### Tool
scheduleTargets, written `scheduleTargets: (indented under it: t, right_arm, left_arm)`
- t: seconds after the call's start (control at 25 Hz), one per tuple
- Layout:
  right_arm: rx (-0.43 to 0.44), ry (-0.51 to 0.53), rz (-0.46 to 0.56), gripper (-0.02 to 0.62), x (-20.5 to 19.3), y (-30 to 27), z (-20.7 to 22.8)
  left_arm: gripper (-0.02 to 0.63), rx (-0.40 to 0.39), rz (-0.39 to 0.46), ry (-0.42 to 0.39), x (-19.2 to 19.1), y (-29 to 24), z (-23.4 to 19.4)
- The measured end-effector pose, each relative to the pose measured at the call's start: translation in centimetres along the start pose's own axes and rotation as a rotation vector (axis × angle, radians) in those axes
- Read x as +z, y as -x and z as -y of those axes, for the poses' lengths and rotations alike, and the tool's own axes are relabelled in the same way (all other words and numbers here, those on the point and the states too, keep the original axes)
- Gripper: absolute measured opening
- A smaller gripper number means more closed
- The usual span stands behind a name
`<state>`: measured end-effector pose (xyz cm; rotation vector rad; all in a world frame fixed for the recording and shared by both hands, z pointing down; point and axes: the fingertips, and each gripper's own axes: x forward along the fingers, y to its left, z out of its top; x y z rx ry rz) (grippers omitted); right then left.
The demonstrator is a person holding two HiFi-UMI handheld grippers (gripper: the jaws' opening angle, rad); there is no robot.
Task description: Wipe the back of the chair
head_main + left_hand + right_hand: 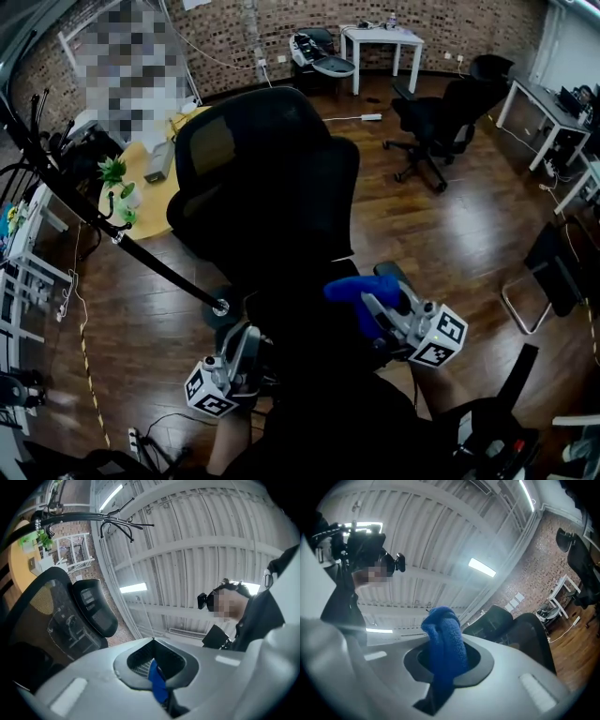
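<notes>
Right gripper (pixel 375 305) jaws clamp blue cloth (pixel 443 644), left gripper (pixel 246 352) jaws pinch a blue sliver (pixel 158 686) — we judge cloth may slip free rubbing chair back (pixel 272 178).

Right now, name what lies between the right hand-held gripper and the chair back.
The blue cloth, clamped in the right hand-held gripper; the head view shows it.

Head down, 2 up; chair (pixel 262 187) shared.

Dark wood floor (pixel 450 244) throughout. Brick wall (pixel 225 37) at 12 o'clock, white bench (pixel 380 37) against it at 1. Black office chair (pixel 436 122) at 2, desk (pixel 539 98) beyond it, round yellow bench (pixel 150 211) at 10. Corrugated ceiling (pixel 197 550) overhead with lit strip lights (pixel 132 588).
</notes>
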<state>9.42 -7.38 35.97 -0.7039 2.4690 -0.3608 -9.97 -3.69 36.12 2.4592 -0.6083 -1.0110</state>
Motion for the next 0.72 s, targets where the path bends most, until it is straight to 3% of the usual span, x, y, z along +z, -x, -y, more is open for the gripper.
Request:
scheduleTargets:
  t: [0.24, 0.72]
  right_arm:
    - [0.039, 0.060, -0.068, 0.035, -1.8, -1.3, -1.9]
    - [0.061, 0.047, -0.065, 0.035, -1.0, -1.5, -3.1]
  left_arm:
    - [-0.006, 0.009, 0.017, -0.011, 0.5, 1.1, 0.0]
    - [-0.006, 0.025, 0.042, -0.016, 0.7, 1.6, 1.3]
